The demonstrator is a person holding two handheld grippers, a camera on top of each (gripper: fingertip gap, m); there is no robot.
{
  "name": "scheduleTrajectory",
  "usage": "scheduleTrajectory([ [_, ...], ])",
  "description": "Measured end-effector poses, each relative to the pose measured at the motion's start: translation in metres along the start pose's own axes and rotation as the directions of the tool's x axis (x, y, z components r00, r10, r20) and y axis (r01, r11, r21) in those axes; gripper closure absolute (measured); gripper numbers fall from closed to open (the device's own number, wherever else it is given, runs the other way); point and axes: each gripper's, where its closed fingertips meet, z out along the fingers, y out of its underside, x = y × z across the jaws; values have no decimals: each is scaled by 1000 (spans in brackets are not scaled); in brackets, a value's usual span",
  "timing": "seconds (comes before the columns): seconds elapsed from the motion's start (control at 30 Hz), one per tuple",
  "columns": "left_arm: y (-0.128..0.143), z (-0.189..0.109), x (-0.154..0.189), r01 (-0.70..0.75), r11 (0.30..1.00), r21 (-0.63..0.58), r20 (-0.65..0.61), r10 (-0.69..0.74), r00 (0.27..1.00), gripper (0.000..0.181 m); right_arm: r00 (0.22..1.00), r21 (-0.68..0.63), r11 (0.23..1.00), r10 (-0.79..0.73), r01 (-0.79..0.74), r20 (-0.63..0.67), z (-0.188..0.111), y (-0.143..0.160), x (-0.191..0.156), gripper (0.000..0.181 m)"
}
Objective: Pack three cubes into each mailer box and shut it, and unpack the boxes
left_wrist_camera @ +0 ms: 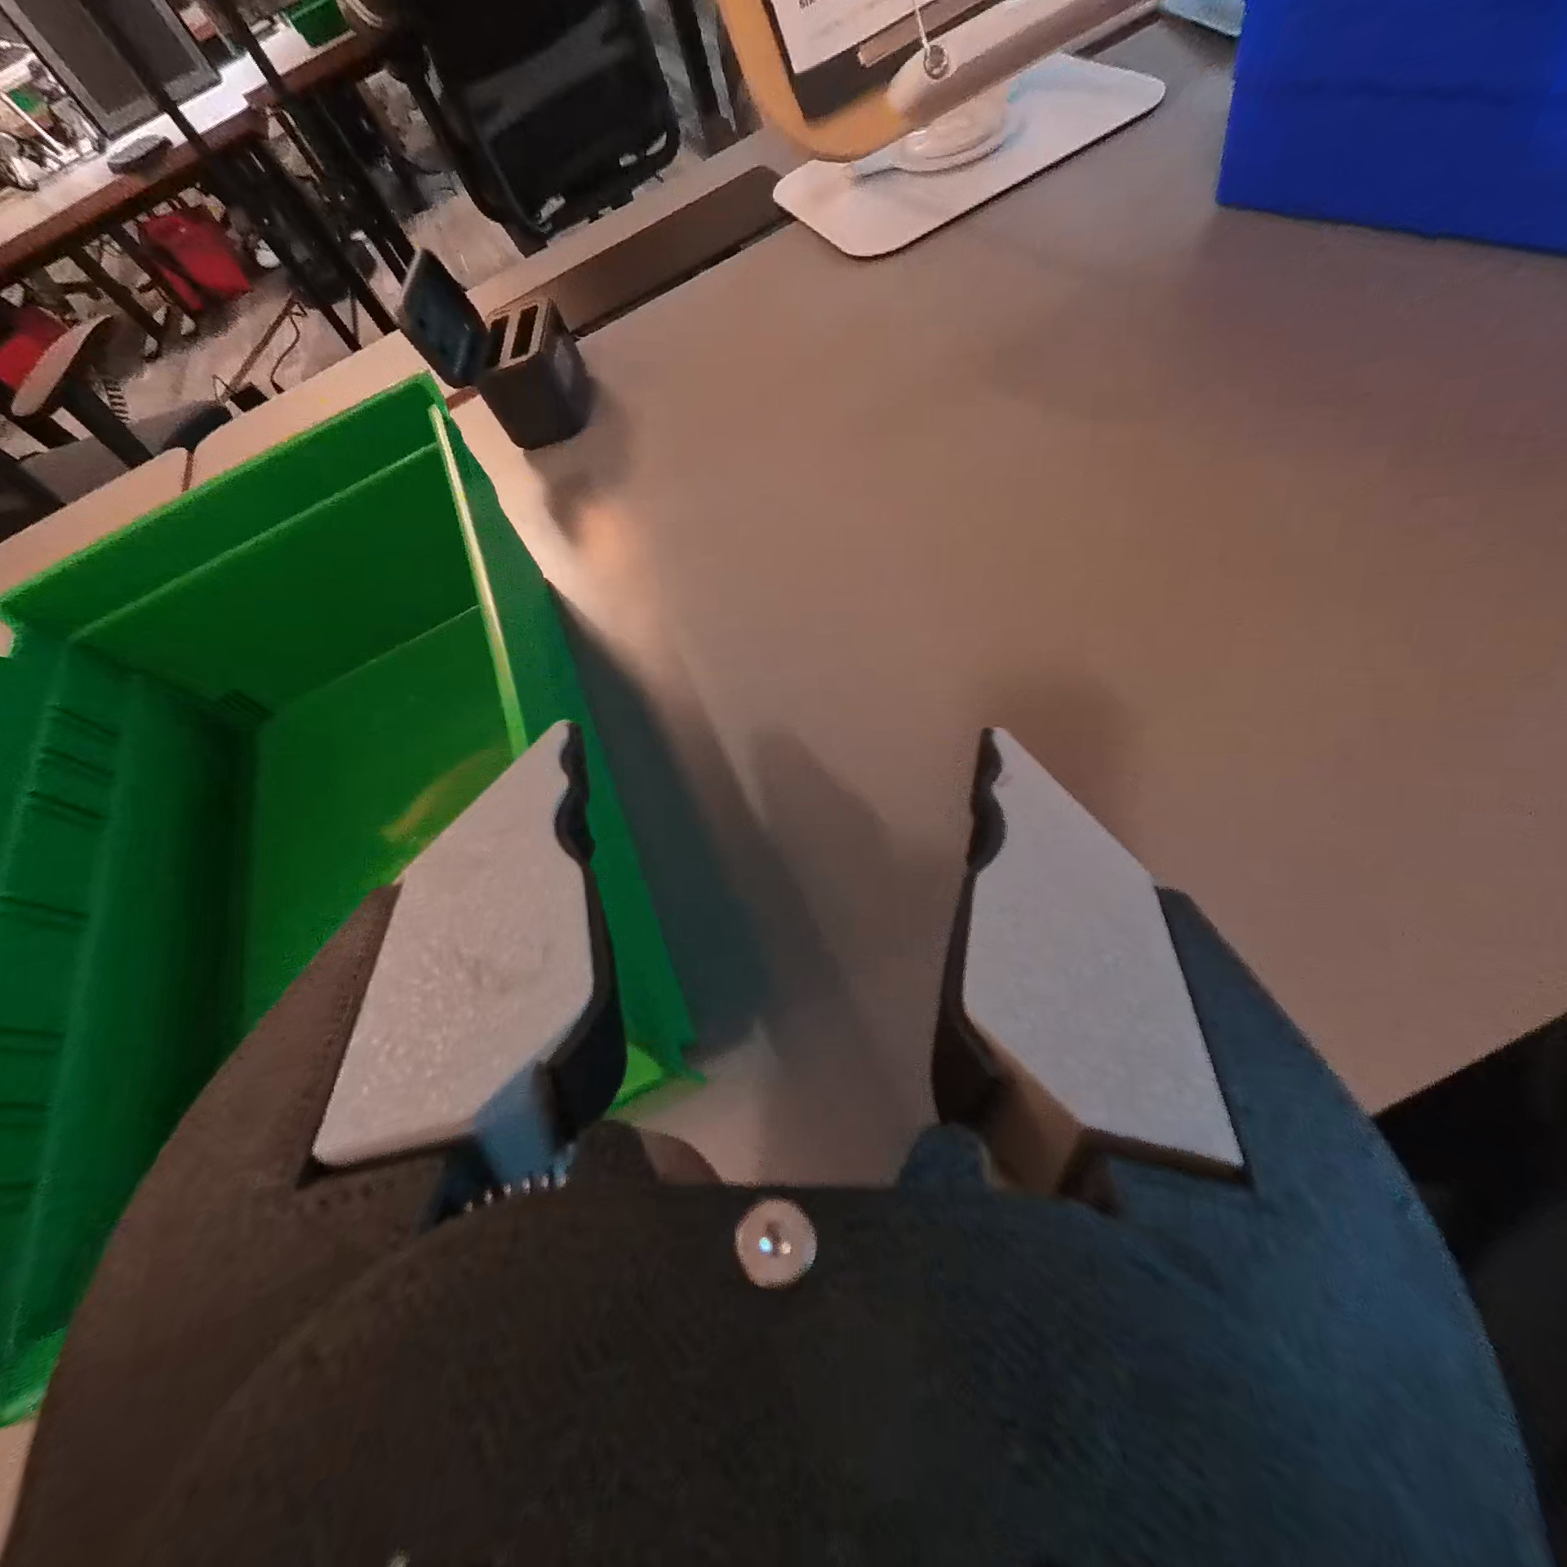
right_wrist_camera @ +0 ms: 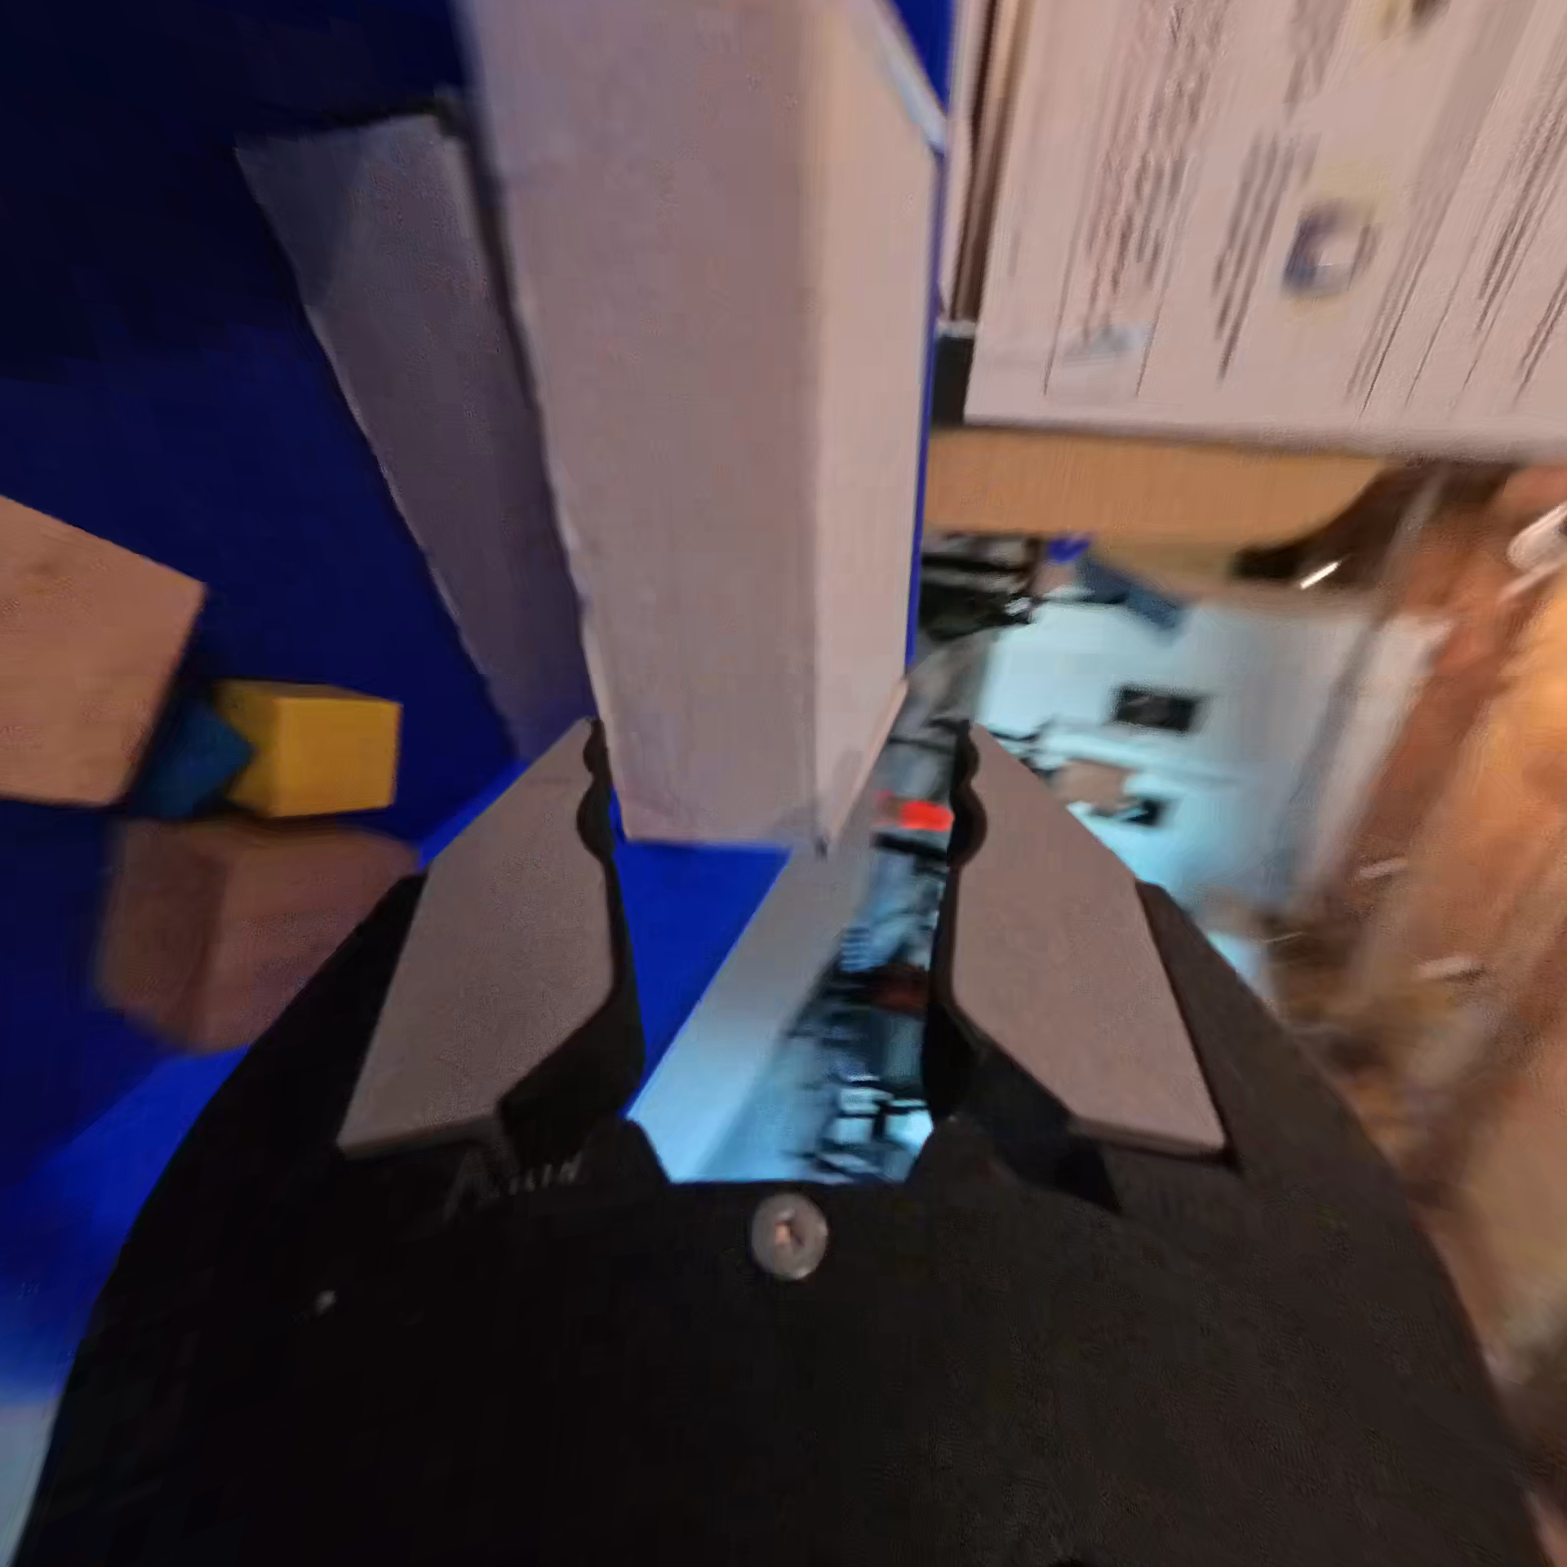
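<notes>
In the right wrist view my right gripper point(right_wrist_camera: 778, 746) is open over a blue bin point(right_wrist_camera: 212, 475). A white mailer box point(right_wrist_camera: 721, 424) stands on end in the bin, its lower end between my fingertips; the jaws are not shut on it. A second white box point(right_wrist_camera: 398, 365) leans behind it to the left. A yellow cube point(right_wrist_camera: 314, 746), a blue cube point(right_wrist_camera: 199, 763) and two wooden cubes point(right_wrist_camera: 76, 653) point(right_wrist_camera: 237, 924) lie in the bin at the left. My left gripper point(left_wrist_camera: 780, 746) is open and empty above the grey table point(left_wrist_camera: 1017, 509), next to a green bin point(left_wrist_camera: 170, 593).
In the left wrist view the blue bin point(left_wrist_camera: 1399, 110) stands at the far right of the table. A black case with an open lid point(left_wrist_camera: 534, 373) and a monitor stand base point(left_wrist_camera: 958, 170) are at the back. A large cardboard box point(right_wrist_camera: 1272, 212) is at the upper right of the blurred right wrist view. My right fingertips sit around 55 centimeters from my left ones.
</notes>
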Motion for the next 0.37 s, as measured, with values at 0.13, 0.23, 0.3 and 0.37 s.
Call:
scheduleTrajectory([
  [0.13, 3, 1, 0, -19, 1000, 18, 24, 18, 1000, 87, 772, 107, 826, 461, -554, 437, -73, -38, -29, 94],
  [0.23, 5, -1, -7, -6, 1000, 29, 57, 5, 998, 92, 587, 170, 607, 597, -776, 547, -115, -94, -36, 108],
  [0.3, 9, -1, -18, -5, 1000, 14, 112, 3, 994, 95, 493, 162, 494, 673, -854, 551, -120, -126, -49, 116],
  [0.37, 16, 3, -28, 5, 1000, -23, 159, -2, 987, 96, 487, 86, 515, 723, -853, 491, -102, -145, -74, 110],
])
